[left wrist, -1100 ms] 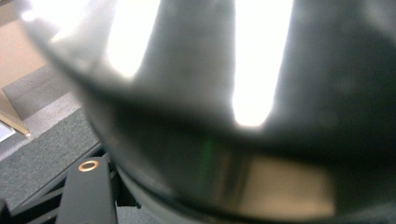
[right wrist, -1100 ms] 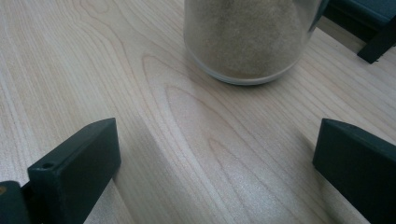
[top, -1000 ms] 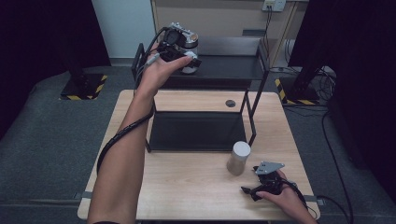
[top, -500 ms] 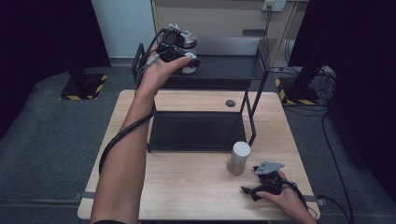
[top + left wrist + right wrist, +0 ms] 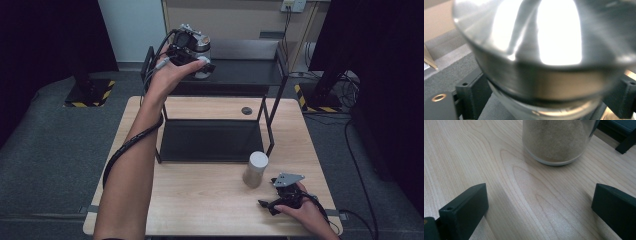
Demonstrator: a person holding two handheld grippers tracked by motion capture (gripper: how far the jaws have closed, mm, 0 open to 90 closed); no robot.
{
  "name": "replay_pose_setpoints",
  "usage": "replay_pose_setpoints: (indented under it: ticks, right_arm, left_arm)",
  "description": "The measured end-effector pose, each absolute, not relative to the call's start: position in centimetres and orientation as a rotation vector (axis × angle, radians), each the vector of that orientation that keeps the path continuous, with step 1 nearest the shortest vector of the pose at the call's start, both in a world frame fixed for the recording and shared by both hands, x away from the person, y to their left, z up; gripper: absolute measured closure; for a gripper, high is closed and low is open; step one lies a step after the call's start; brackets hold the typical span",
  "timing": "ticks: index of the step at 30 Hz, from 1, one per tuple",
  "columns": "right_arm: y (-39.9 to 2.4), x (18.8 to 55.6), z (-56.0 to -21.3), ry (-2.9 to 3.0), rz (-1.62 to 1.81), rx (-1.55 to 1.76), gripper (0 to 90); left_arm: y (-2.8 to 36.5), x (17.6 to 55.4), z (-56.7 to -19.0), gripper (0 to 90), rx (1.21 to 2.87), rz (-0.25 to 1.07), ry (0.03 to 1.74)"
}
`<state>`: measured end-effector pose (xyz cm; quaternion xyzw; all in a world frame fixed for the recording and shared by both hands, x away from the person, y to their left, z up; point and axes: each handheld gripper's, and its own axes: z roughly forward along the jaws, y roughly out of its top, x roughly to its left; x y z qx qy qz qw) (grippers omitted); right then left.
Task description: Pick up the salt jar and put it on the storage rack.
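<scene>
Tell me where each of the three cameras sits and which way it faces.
High view: above the person's side, looking forward and down on the wooden table and black rack; both forearms and both tongs show.
Left gripper view: rides the left tongs at the rack's top shelf, facing a metal-lidded jar close up between its black jaws, which have just been opening.
Right gripper view: rides the right tongs low over the table, facing a sand-filled jar; jaws wide apart.
Shared: high and right gripper views both show that jar.
</scene>
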<state>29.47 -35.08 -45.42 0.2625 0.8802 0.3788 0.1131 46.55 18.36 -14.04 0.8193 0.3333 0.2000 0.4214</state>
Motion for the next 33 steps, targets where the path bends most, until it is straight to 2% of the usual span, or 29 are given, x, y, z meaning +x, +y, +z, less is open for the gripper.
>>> replay_pose_setpoints:
  ticks: [20,33]
  right_arm:
    - [-35.1,29.5,-45.4,2.583,1.111,0.771,1.7]
    - [-35.1,29.5,-45.4,2.584,1.110,0.769,1.7]
  left_arm:
    - [19.6,42.8,-12.4,5.5,2.070,0.611,0.778]
    - [21.5,40.3,-11.5,9.7,2.102,0.594,0.704]
